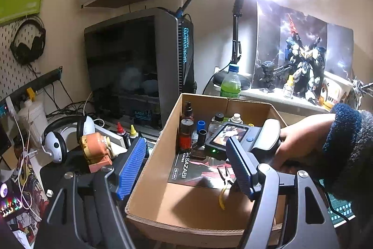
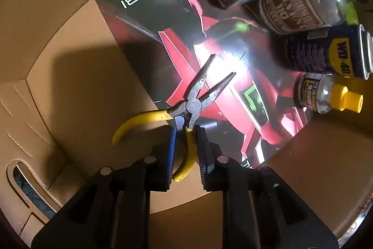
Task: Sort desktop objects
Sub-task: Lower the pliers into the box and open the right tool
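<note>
Yellow-handled pliers (image 2: 191,106) lie in the cardboard box (image 2: 70,57), partly on a Sazabi booklet (image 2: 163,22); the right hand-held gripper (image 2: 185,151) pinches one handle. The left hand-held gripper (image 1: 186,165) hangs spread wide above the box rim.

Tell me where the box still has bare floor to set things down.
Bare cardboard box floor lies left of the Sazabi booklet, and near the front wall below the pliers. Crowded: the far end, packed with bottles including the WD-40 can.

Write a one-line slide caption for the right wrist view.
Right gripper lowers yellow-handled pliers onto the Sazabi booklet inside the cardboard box.
</note>
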